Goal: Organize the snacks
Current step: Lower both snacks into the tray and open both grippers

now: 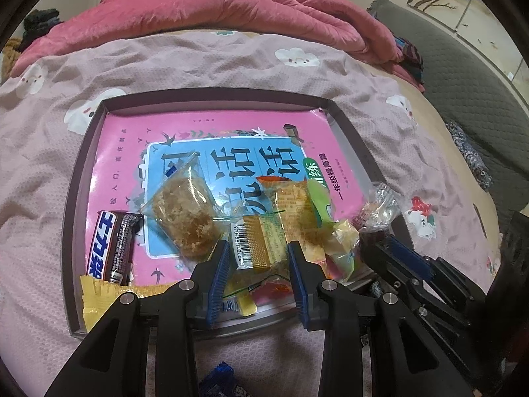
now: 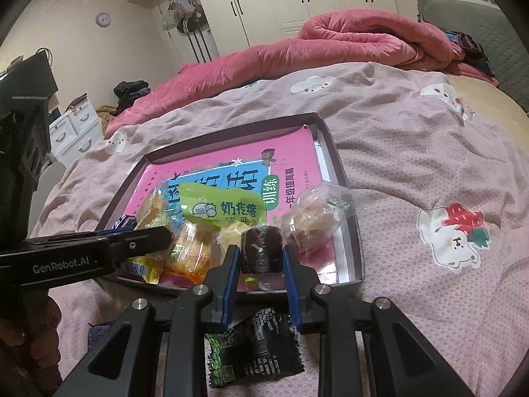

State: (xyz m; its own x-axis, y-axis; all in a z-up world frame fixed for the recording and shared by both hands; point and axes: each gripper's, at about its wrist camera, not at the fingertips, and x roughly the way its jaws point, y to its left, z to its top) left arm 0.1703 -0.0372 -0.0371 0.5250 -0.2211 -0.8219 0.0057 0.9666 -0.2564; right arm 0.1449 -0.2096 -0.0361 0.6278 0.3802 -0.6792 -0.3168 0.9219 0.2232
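- The step in hand looks like gathering: loose snacks go into the shallow tray [image 1: 71,218] that lies on the bed [image 2: 413,172], a pink book [image 1: 125,152] covering its floor.
- The left gripper [image 1: 258,248] hangs over the tray's near edge, jaws apart, straddling a gold-striped barcode packet [image 1: 254,243]; whether the pads touch it I cannot tell.
- The right gripper [image 2: 259,251] sits at the tray's near right, jaws close on either side of a dark round cake [image 2: 261,253]; they seem to clamp it, though contact is hard to confirm.
- Already in the tray: a Snickers bar [image 1: 110,244] near left, a floss cake in clear wrap [image 1: 185,213] in the middle, a green milk-candy bag [image 2: 224,211], and a clear-wrapped pastry [image 2: 314,218] on the right.
- A dark wrapper [image 2: 258,344] lies on the bed just near of the tray, outside it.
- Next, I judge, the right jaws should part to leave the cake in the tray, then fetch that wrapper.
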